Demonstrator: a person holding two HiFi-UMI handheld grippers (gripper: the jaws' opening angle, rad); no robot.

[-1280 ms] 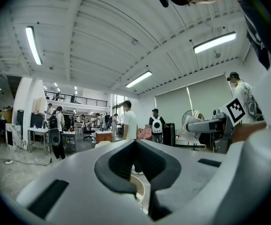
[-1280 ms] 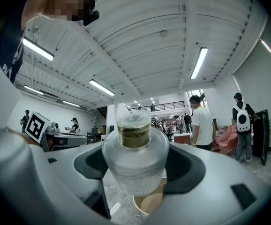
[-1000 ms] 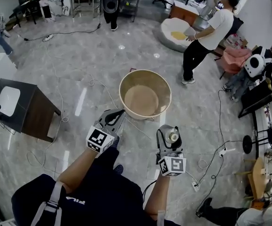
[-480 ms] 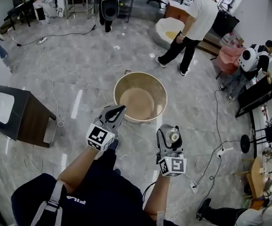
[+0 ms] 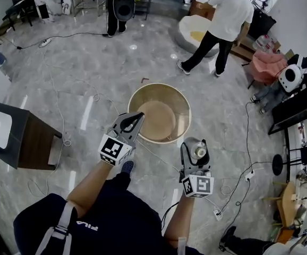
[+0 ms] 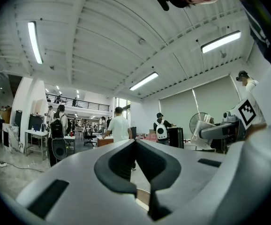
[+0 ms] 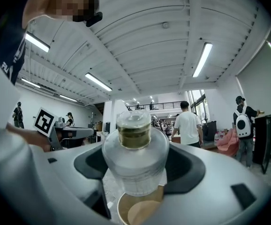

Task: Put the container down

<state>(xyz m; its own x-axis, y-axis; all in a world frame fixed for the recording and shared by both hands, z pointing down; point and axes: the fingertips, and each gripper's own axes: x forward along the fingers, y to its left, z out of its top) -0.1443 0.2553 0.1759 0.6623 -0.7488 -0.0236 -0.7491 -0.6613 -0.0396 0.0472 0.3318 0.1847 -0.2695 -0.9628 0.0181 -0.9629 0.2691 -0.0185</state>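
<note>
Bottle (image 7: 134,142) pinched between jaws of right gripper (image 7: 135,165); left gripper (image 6: 136,146) jaws pressed together, empty; only head view shows whole tub (image 5: 181,122).

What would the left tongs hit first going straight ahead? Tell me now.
Likely nothing close. The left tongs point about level, over the round tan tub whose rim shows below them. Far along that line stands a person in a white shirt; depth is hard to judge.

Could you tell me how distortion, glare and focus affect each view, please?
Head view: strong fisheye bend, glare streaks on the glossy floor. Left gripper view: dark vignette, left tool soft up close. Right gripper view: same vignette, container near the lens slightly soft.
</note>
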